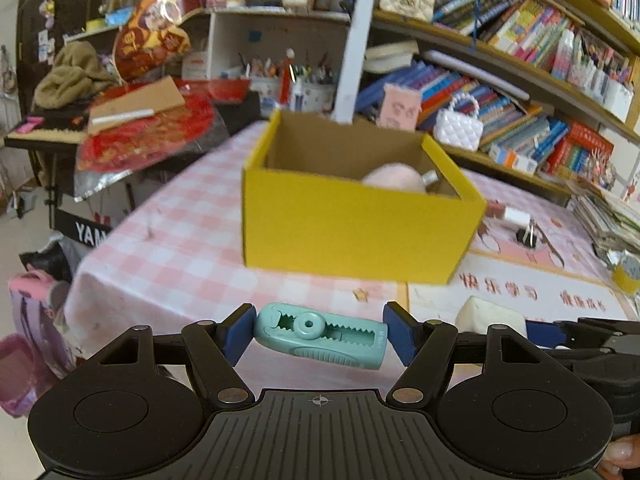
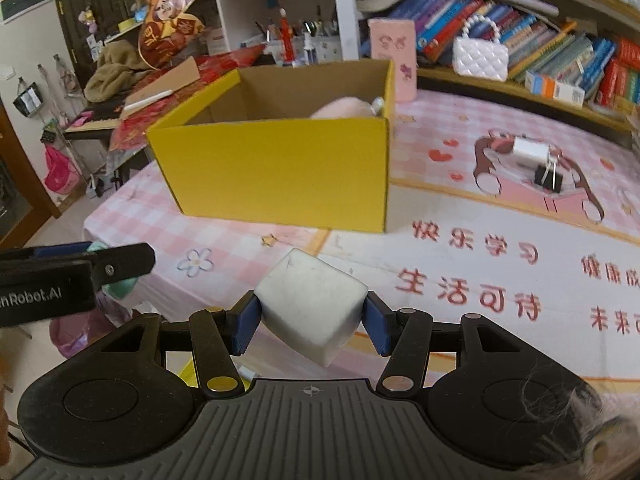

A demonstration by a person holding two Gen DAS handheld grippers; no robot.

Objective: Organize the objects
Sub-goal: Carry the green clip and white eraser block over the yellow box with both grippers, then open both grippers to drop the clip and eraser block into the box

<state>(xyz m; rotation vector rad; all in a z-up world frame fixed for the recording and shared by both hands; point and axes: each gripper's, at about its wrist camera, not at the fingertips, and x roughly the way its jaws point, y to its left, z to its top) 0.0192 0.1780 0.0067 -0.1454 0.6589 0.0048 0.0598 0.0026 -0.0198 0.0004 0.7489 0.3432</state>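
My left gripper (image 1: 320,336) is shut on a teal correction tape dispenser (image 1: 322,338), held lengthwise above the table's near edge. My right gripper (image 2: 312,318) is shut on a white cube-shaped block (image 2: 314,304), also raised above the table; the block also shows in the left wrist view (image 1: 490,316). An open yellow cardboard box (image 1: 356,224) stands ahead on the pink checked tablecloth (image 1: 176,240). It also shows in the right wrist view (image 2: 276,172), with a pink plush thing (image 2: 340,107) and a small metal-capped item inside at its right end.
A white charger (image 2: 530,151) and a black binder clip (image 2: 548,178) lie on the table to the right of the box. A yellow tape roll (image 1: 626,274) sits at the far right. Bookshelves with white handbags (image 2: 480,56) run behind. A cluttered side table (image 1: 140,136) stands left.
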